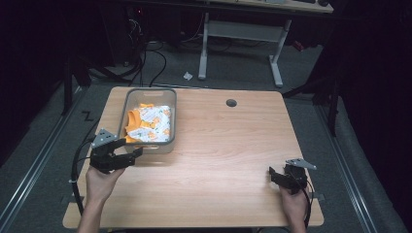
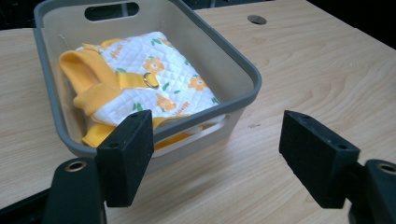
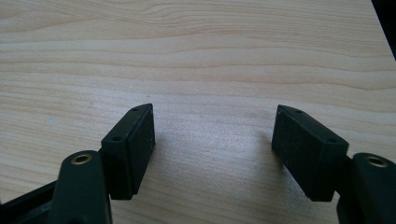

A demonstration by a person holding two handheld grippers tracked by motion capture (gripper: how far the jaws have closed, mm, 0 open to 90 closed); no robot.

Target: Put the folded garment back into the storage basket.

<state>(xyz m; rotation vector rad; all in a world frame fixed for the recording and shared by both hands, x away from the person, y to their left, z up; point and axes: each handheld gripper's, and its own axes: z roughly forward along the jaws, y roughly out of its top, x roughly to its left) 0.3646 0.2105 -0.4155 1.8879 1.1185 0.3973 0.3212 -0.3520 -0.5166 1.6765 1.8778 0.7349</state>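
Fingers point(image 2: 126, 156) on our left gripper point(image 1: 127, 156) stand wide apart with nothing between them, aimed at the near corner of the grey basket point(image 2: 252, 79), and the fingers point(image 3: 130, 149) of our right gripper point(image 1: 277, 175) are just as far apart over bare wooden table point(image 1: 223, 160), holding nothing. The basket sits at the far left of the table, just beyond our left gripper, and a folded quilted garment point(image 2: 154, 74) (white with orange flowers and yellow trim) lies inside it, reaching almost up to the rim.

We judge the likeliest trouble to be at that rim. If we push forward from this low angle, one jaw may strike the basket's near wall and shove the whole basket across the table instead of reaching the cloth. The basket looks light, and nothing braces it, since our right gripper rests well apart near the table's right edge.

If we do get over the rim, a shallow pinch may catch only the yellow trim, so the garment unfolds and drags on the wall as it rises. A small metal ring point(image 2: 150, 80) on a strap could also snag a jaw. Closing too deep risks clamping the basket's wall along with the fabric.
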